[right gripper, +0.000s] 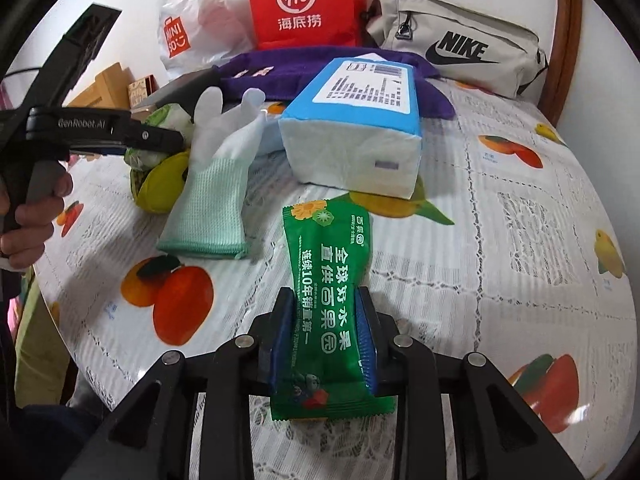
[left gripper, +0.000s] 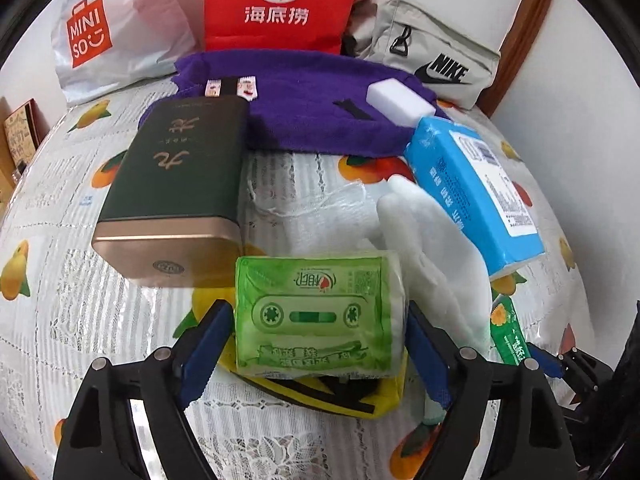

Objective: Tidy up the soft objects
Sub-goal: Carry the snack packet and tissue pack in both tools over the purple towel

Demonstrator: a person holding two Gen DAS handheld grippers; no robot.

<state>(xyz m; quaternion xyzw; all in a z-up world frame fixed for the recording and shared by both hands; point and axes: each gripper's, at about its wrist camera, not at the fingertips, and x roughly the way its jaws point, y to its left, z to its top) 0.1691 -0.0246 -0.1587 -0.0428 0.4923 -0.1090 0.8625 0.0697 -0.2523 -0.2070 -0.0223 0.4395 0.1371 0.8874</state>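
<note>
In the left wrist view the table [left gripper: 72, 320] curves away at left, with bare cloth open there and in the middle strip before the purple towel [left gripper: 312, 96]; the far edge is lined by a Miniso bag [left gripper: 104, 36], a red bag [left gripper: 280, 4] and a Nike pouch [left gripper: 432, 56]. A dark tin [left gripper: 180, 184] lies left of centre, a blue tissue pack [left gripper: 472, 184] right, a white sponge [left gripper: 400, 100] on the towel. The left gripper [left gripper: 316, 344] stands wide, its 2 blue pads flanking a green tissue pack [left gripper: 316, 312]; whether they press it is hard to tell. That pack sits on a yellow item [left gripper: 360, 396], mostly hidden. A white glove [left gripper: 432, 248] lies just right of it, and the right frame edge cuts off a green strip [left gripper: 510, 340]. In the right wrist view open cloth spreads to the right, toward the table's [right gripper: 520, 280] rim. The right gripper [right gripper: 326, 344] is closed narrowly on a green wet-wipe sachet [right gripper: 328, 304], which projects forward between the pads, its near end over the gripper body. The glove [right gripper: 216, 184] lies ahead left, the blue pack [right gripper: 352, 136] straight ahead. The left gripper [right gripper: 160, 140] enters at left, hiding most of its pack.
</note>
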